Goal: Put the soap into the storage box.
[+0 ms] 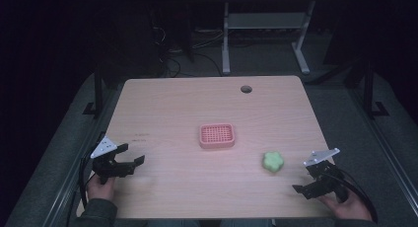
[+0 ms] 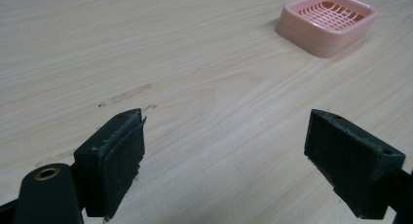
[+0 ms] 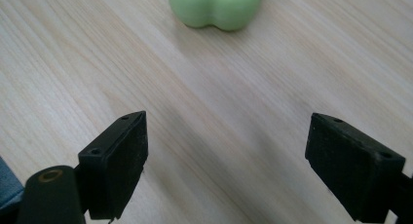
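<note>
- Both claws stand wide apart at the jaws with nothing between them: the left gripper sits near the table's left front edge, the right gripper near its right front corner.
- From the high view, a hand comes in at the bottom left and holds the left gripper; a second hand at the bottom right holds the right one. Each gripper carries a grey three-cornered plate on top.
- A pink slotted dish lies near the middle of the wooden table, well apart from both grippers.
- A green lobed soap-like block lies on the table to the right of the dish, near the right gripper and apart from it.
- The high view alone takes in the round hole near the table's far edge and the dark floor with the legs of another table beyond.
- The left gripper view adds detail: the pink dish at upper right with its grid floor, and faint scuff marks on the wood grain ahead of the jaws.
- The right gripper view brings the green block up close at the top edge, straight ahead of the open jaws, its rounded lobes smooth and matte; bare wood lies between it and the jaws.
</note>
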{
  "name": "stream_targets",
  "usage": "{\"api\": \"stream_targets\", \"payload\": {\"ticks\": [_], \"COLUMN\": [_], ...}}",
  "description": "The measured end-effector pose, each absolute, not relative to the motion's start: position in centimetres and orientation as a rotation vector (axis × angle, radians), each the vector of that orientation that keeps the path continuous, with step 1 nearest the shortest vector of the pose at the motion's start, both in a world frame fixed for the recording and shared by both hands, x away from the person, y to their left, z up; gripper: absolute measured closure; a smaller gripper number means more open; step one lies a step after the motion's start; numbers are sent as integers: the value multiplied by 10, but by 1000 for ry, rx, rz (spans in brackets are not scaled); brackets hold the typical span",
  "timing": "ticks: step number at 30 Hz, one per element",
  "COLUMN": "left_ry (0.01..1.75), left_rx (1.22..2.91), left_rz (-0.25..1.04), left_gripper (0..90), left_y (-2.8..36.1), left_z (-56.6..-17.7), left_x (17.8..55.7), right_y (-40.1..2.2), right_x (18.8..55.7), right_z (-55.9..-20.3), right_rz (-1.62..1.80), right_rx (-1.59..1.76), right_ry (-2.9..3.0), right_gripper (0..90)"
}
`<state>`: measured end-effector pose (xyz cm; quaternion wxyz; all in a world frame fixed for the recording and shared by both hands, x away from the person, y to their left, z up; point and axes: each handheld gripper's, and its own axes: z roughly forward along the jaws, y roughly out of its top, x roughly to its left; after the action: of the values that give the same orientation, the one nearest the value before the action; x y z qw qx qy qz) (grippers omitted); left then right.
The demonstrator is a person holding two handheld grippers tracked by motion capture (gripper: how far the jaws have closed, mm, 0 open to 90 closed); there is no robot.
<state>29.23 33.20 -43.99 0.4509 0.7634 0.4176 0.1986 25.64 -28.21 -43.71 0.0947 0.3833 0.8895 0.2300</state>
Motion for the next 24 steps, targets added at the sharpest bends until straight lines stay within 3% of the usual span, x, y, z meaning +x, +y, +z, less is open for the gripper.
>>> {"api": "stream_targets", "payload": {"ticks": [24], "left_ry": [1033], "left_rx": [1901], "left_rz": [496], "left_gripper": [144], "left_y": [333], "left_z": [-440], "left_x": [293], "right_y": [-254], "right_x": [279], "right_z": [-425], "right_rz": [600], "right_rx": [1056], "right_ry": [2711], "right_gripper": [154]}}
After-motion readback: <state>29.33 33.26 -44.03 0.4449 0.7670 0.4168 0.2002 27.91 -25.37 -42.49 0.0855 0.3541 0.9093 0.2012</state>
